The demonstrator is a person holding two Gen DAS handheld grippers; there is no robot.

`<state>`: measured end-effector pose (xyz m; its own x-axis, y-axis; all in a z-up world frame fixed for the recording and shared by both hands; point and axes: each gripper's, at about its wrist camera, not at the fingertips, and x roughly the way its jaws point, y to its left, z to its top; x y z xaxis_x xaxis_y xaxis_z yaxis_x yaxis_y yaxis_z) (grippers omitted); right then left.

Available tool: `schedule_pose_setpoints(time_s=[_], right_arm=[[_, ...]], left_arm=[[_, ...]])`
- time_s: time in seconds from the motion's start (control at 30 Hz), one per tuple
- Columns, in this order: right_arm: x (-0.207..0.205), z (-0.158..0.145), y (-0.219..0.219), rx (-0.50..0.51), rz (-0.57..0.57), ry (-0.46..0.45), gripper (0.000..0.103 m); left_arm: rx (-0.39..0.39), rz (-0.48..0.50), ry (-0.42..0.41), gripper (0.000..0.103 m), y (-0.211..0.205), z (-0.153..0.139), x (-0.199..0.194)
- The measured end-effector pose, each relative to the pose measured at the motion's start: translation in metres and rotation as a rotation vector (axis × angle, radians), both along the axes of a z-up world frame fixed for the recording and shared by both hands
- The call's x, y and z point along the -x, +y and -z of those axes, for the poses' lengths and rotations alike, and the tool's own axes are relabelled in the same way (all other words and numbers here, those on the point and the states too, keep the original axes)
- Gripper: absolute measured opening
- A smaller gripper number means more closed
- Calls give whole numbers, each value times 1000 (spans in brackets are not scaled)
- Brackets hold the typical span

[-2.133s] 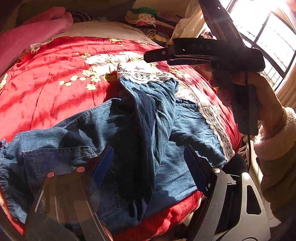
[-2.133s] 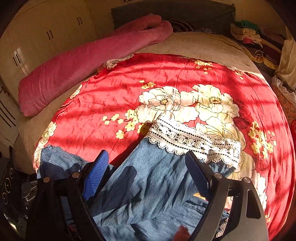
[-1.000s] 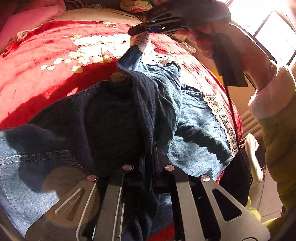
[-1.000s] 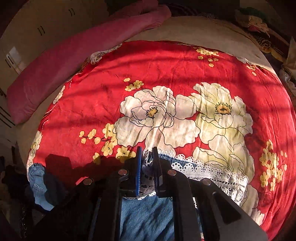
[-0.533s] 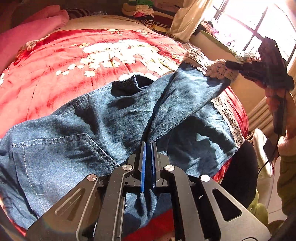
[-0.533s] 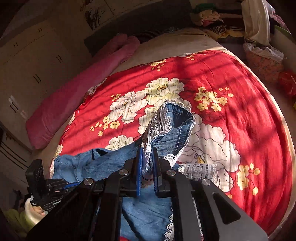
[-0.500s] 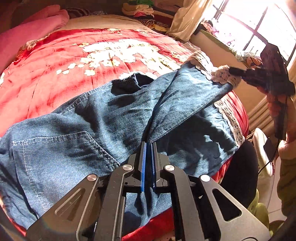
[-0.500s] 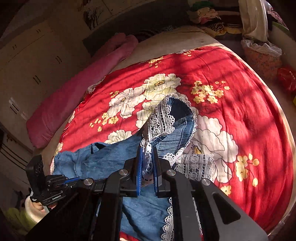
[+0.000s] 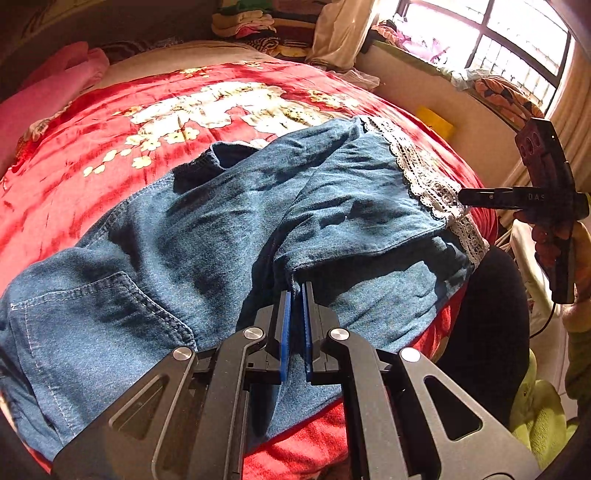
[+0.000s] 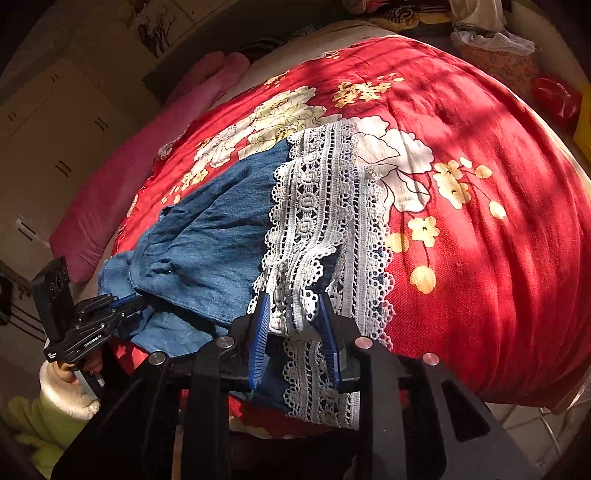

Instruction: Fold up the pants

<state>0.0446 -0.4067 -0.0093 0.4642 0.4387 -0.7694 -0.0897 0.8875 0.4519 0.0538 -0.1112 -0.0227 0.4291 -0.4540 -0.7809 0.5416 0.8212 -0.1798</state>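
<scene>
The pants [image 9: 229, 236] are blue denim w/ white lace hems [image 10: 325, 229], lying on a red floral bedspread [image 9: 74, 155] near its front edge. One leg is folded across onto the other, so the two lace cuffs sit nearly stacked at the bedspread's window-side edge; the waist & a stitched back pocket [image 9: 92, 306] lie toward the opposite end, in the lower left of the left wrist view. Denim is rumpled around the crotch fold, w/ a dark opening at the far side of the pants.

Left gripper [image 9: 294, 295]: blue pads pressed together, pinching a ridge of denim at the crotch fold near the pants' front edge. In the right wrist view this same gripper [image 10: 142, 295] shows at the waist end of the pants, held by a hand [image 10: 70, 369] in a fuzzy white cuff & light green sleeve.

Right gripper [image 10: 293, 325]: fingers parted & opening, lace cuff lying loose between them, pads not pressing it. Seen from the left wrist cam the right gripper [image 9: 461, 195] has its tip right at the lace hem on the pants' window side.

Beyond the pants: a pink pillow roll [image 10: 122, 184] along the bedspread's far side, piled clothes [image 9: 251, 22] past the bed's head end, a sunlit window [image 9: 498, 33] and a yellow box [image 9: 434, 123] beside the bed.
</scene>
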Motion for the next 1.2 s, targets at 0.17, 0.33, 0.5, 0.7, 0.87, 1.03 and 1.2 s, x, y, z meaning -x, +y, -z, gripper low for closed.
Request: schedule_pose_setpoints(time_s=[0.17,0.33,0.5,0.7,0.87,1.03,1.2], right_arm=[[4,0,0,17,-37,-5,7],[22,-13,-18,32,-22,-21,7],[46,-17,-18,57,-59,-12,7],[59,7,-16,95,-60,50,7],[59,18,-10,141,-48,68,7],[59,14,-4,188,-60,71,9],[64,-4,-8,238,-20,42,21]], left_arm=[[-32,15,-3,0,-1,2,0],[6,62,-21,0,10,-12,16],[11,112,-19,0,9,-13,37],[-61,145,-22,0,-1,4,49],[-74,141,-12,0,-5,13,47],[-86,142,-11,1,-6,19,47],[-73,143,-17,1,-5,18,51]])
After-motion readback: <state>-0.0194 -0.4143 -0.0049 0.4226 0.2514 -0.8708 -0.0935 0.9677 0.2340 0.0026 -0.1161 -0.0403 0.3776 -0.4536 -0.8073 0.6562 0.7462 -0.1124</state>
